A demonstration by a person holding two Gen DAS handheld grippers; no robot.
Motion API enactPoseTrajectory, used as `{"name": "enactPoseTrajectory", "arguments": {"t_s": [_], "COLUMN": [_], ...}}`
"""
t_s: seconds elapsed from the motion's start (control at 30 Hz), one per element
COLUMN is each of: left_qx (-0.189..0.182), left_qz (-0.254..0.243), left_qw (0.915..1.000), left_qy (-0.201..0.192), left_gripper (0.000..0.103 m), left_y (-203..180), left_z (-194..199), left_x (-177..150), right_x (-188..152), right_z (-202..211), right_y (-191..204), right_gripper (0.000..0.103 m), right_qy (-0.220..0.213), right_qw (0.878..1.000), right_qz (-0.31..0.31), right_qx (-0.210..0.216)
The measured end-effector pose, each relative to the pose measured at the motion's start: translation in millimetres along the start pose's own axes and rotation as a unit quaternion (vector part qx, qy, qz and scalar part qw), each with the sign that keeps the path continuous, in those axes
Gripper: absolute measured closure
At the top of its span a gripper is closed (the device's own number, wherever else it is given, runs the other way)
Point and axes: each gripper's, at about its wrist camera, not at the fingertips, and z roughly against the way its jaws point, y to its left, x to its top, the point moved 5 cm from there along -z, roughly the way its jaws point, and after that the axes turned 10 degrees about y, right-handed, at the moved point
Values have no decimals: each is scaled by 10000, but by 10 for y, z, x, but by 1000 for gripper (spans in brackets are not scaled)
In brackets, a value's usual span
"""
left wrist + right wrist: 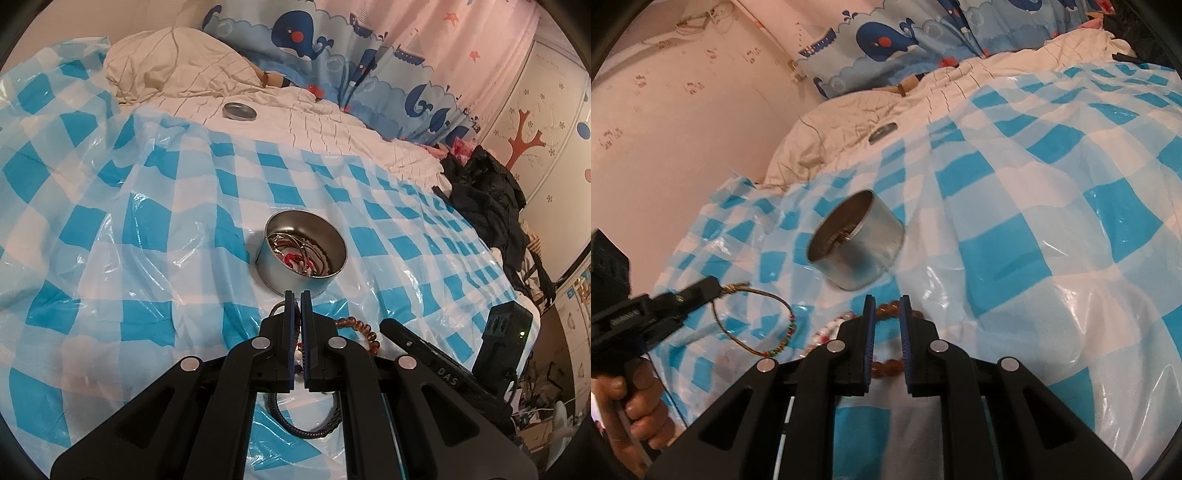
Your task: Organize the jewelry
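The left gripper [714, 286] is clamped on a thin cord bracelet [757, 325]. The round tin [306, 251] stands just ahead; carry the bracelet over its rim before releasing. The right gripper [886, 299] holds the amber bead bracelet [886, 365], jaws nearly together.

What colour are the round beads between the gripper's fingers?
The beaded bracelet is amber-brown, clearest in the right wrist view.
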Motion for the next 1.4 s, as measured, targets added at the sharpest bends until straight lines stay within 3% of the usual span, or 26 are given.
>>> {"name": "enactPoseTrajectory", "arguments": {"t_s": [0.17,0.4,0.43,0.5,0.57,0.67,0.73,0.77,0.97,1.13,1.23,1.3,1.37,1.4], "left_qx": [-168,-93,-146,-243,-377,-631,-794,-877,-1335,-843,-136,42,164,249], "left_qz": [66,-6,-3,-27,-66,-247,-359,-389,-195,94,-323,-443,-451,-467], "left_qw": [9998,9999,9999,9997,9991,9967,9941,9928,9861,9956,9991,9974,9950,9936], "left_qy": [8,136,71,-48,-185,-449,-642,-724,-969,-392,237,561,876,1001], "left_gripper": [101,101,101,101,101,101,101,101,100,100,97,75,64,63], "left_y": [11,-26,-28,-60,-97,-216,-320,-379,-465,-352,-348,-292,-225,-197], "left_z": [-12,-120,-90,-29,39,156,212,235,47,-313,-441,-520,-656,-721], "left_x": [13,-22,-13,6,32,110,209,279,700,674,446,283,136,74], "right_x": [46,28,27,-18,-72,-121,-127,-127,-26,117,196,221,229,230], "right_z": [101,47,28,-62,-179,-304,-319,-307,-93,101,184,212,224,228], "right_y": [99,85,68,30,3,-35,-32,-39,40,109,37,-7,-11,-1], "right_gripper": [89,83,81,61,61,65,86,91,91,91,91,91,91,91], "right_qy": [-94,143,201,390,619,775,803,784,404,10,-72,-81,-83,-84], "right_qw": [9997,9991,9984,9956,9917,9867,9857,9869,9956,9981,9996,10000,9999,9999], "right_qz": [2,218,231,323,432,571,647,631,493,471,227,29,-36,-25], "right_qx": [231,-344,-477,-790,-1037,-1312,-1332,-1262,-681,-394,-169,34,111,115]}}
